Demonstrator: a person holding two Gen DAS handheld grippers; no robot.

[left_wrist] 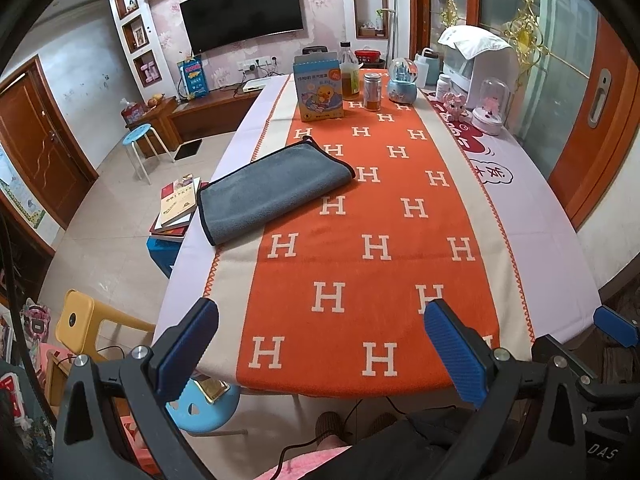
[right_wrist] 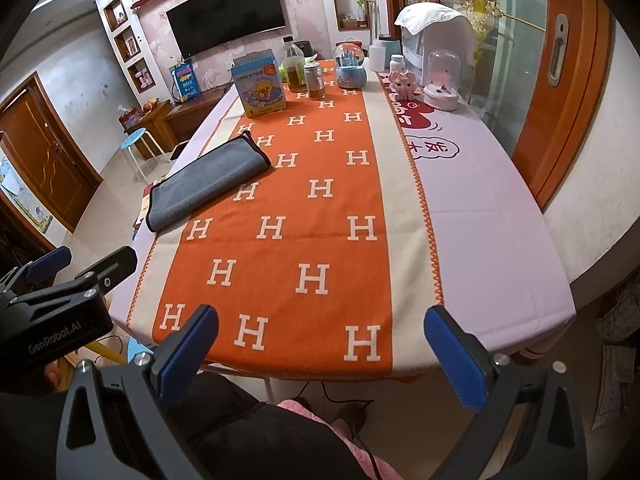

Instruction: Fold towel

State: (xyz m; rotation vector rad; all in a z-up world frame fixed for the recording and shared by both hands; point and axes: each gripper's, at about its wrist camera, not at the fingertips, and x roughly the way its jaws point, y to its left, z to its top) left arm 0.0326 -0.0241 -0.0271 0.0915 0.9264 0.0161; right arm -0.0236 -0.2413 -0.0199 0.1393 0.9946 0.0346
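Folded grey towel left of centre on orange runner; left gripper and right gripper wide open, empty, low in frame.

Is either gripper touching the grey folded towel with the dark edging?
Apart. In the left wrist view, the grey folded towel lies far beyond the left gripper; the right gripper is equally distant.

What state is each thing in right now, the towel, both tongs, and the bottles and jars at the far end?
Grey towel: folded, lying flat on the table's left side, untouched.
Left tongs: open, empty, at the table's near edge.
Right tongs: open, empty, at the near edge.
Oil bottle: upright, capped, partly full.
Spice jar: upright, lidded.
Blue box: standing upright.
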